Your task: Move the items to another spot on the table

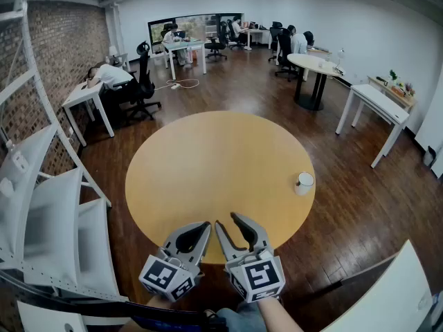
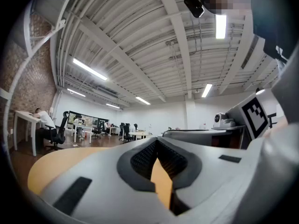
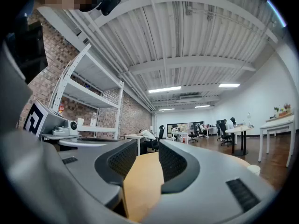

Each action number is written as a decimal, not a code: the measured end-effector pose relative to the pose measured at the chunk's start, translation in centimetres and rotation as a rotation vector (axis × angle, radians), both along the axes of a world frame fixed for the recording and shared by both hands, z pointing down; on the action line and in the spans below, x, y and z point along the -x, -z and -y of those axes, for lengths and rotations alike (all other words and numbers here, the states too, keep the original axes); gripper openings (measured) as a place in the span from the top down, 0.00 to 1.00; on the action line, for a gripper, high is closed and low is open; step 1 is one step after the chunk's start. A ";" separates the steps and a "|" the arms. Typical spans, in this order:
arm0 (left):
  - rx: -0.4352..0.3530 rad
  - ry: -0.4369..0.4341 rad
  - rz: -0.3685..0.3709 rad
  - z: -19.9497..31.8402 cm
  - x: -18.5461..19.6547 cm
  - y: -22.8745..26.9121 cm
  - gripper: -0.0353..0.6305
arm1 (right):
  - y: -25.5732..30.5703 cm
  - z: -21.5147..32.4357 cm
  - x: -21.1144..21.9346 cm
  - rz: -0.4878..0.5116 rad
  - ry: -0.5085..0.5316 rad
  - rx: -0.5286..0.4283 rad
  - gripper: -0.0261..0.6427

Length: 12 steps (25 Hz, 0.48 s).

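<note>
A white cup [image 1: 304,182] stands alone near the right edge of the round wooden table [image 1: 214,164]. It also shows low on the right in the right gripper view as the cup [image 3: 253,169]. Both grippers hover side by side over the table's near edge, well short of the cup. My left gripper [image 1: 205,225] has its fingertips together with nothing between them; in its own view the left gripper [image 2: 157,142] tips meet over bare tabletop. My right gripper [image 1: 227,221] is open by a modest gap; the right gripper [image 3: 147,149] holds nothing.
A white shelving rack [image 1: 41,206] stands close on the left by the brick wall. A white tabletop corner [image 1: 394,289] sits at the lower right. Farther off are white desks [image 1: 377,102], a round table [image 1: 311,64], office chairs and seated people.
</note>
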<state>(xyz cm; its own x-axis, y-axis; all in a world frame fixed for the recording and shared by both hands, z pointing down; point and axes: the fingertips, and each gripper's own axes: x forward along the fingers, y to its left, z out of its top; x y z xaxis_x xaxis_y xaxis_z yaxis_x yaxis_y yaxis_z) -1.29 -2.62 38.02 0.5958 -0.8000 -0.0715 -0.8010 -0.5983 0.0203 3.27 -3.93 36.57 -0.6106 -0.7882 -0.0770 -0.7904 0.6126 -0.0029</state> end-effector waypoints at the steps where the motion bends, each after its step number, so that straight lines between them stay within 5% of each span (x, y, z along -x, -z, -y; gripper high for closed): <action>1: -0.005 -0.006 0.006 0.1 -0.5 0.0 0.94 | -0.1 0.0 -0.2 -0.012 0.004 0.012 0.72; 12: 0.008 -0.083 0.027 4.5 -8.8 -0.4 0.94 | -0.6 4.6 -9.2 -0.017 -0.128 0.016 0.69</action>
<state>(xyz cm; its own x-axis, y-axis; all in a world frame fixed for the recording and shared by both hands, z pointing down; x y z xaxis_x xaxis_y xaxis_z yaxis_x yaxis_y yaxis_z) 7.54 -7.17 38.40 0.6616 -0.7483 -0.0488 -0.7490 -0.6625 0.0043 12.47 -8.57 37.22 -0.5061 -0.8608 -0.0545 -0.8621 0.5067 0.0022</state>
